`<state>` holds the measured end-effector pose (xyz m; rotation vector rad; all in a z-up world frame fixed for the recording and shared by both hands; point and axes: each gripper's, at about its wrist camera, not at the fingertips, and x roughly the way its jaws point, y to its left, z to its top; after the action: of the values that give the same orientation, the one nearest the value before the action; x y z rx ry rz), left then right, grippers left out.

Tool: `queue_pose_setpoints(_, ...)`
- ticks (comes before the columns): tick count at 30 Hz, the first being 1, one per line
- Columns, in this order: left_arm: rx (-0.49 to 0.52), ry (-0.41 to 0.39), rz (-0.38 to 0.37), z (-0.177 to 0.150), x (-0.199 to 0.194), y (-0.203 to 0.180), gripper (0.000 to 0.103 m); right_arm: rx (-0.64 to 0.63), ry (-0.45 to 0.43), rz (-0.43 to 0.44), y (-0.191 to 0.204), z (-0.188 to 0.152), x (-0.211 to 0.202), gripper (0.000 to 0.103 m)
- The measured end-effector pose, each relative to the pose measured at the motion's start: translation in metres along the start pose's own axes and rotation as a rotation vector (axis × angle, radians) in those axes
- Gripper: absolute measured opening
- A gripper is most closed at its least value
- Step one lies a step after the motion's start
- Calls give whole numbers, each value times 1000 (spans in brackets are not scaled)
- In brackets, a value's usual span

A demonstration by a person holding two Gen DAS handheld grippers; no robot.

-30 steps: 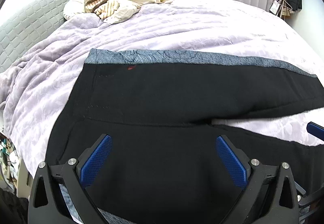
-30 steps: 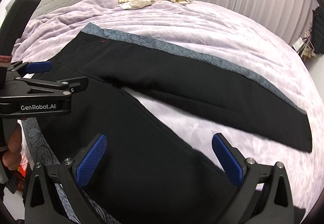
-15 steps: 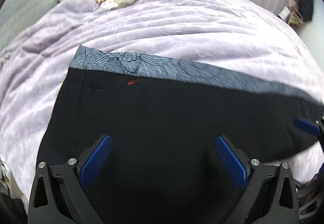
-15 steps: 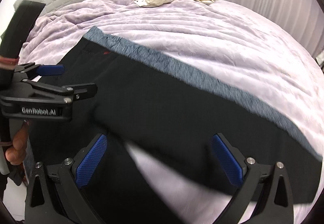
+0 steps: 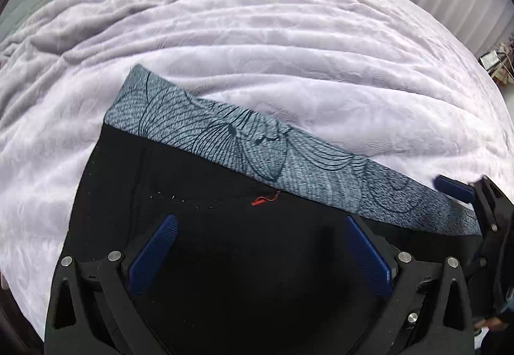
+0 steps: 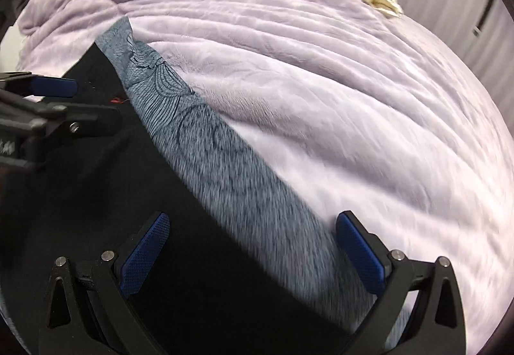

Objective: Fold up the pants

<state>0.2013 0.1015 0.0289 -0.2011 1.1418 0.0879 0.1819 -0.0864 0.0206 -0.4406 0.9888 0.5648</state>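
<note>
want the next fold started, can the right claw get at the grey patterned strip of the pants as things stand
Probably yes. The right claw is open and the grey strip runs up between its fingers, lying flat on the blanket with nothing over it. The left claw sits off to the side, over the black part.

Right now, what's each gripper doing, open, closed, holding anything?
Left gripper: open, fingers spread over the black pants, holding nothing.
Right gripper: open, above the patterned side stripe, holding nothing.
</note>
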Motion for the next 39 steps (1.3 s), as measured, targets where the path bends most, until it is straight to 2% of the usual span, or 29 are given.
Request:
queue_pose_setpoints(3,-55,27,-39,2,10,10,103,4,30,167,-6,15,21,103)
queue_pose_setpoints(5,-95,32,-52,3,11,16,103,-32,26,217,-4,16,26,100)
queue_pose_setpoints(7,-138,31,-59,4,8,21,103,-69,20,269,0,15,25,73)
queue_pose_setpoints(8,-157,22,-60,5,4,22,103,-77,10,300,1,16,19,49)
queue_pose_setpoints(9,-167,12,-62,7,2,23,103,-91,-9,289,4,13,11,19)
queue_pose_setpoints(10,-180,3,-71,9,-1,24,103,-111,-16,282,7,11,6,11)
queue_pose_setpoints(12,-211,-6,-104,13,-5,27,103,-144,-35,288,16,5,-9,10)
queue_pose_setpoints(14,-262,-6,-157,15,-8,32,103,-180,-71,258,27,-2,-26,10)
queue_pose_setpoints(17,-336,-10,-192,14,-15,36,103,-258,-128,177,57,-13,-52,10)
queue_pose_setpoints(20,-356,-12,-244,14,-22,33,103,-373,-142,99,89,-27,-63,10)
queue_pose_setpoints(21,-356,-10,-244,14,-22,31,103,-411,-142,87,97,-34,-65,10)
queue_pose_setpoints(23,-360,-10,-199,13,-22,25,103,-433,-127,75,105,-42,-64,10)
queue_pose_setpoints(24,-345,-6,-151,14,-18,21,103,-430,-120,66,107,-44,-60,10)
queue_pose_setpoints(25,-340,18,-101,15,-10,20,98,-423,-118,59,107,-44,-58,10)
queue_pose_setpoints(26,-348,39,-68,14,-3,21,74,-418,-118,47,108,-43,-56,9)
queue_pose_setpoints(27,-357,61,-26,11,3,24,58,-415,-117,36,108,-42,-55,9)
queue_pose_setpoints(28,-369,88,24,7,9,30,31,-409,-116,26,108,-40,-54,9)
queue_pose_setpoints(31,-406,81,-67,-5,2,45,18,-371,-119,16,109,-31,-57,9)
queue_pose_setpoints(35,-393,-16,-125,-29,-50,53,16,-340,-163,52,110,-30,-85,8)
queue_pose_setpoints(39,-375,-92,-200,-63,-105,66,16,-355,-221,111,127,-43,-133,8)
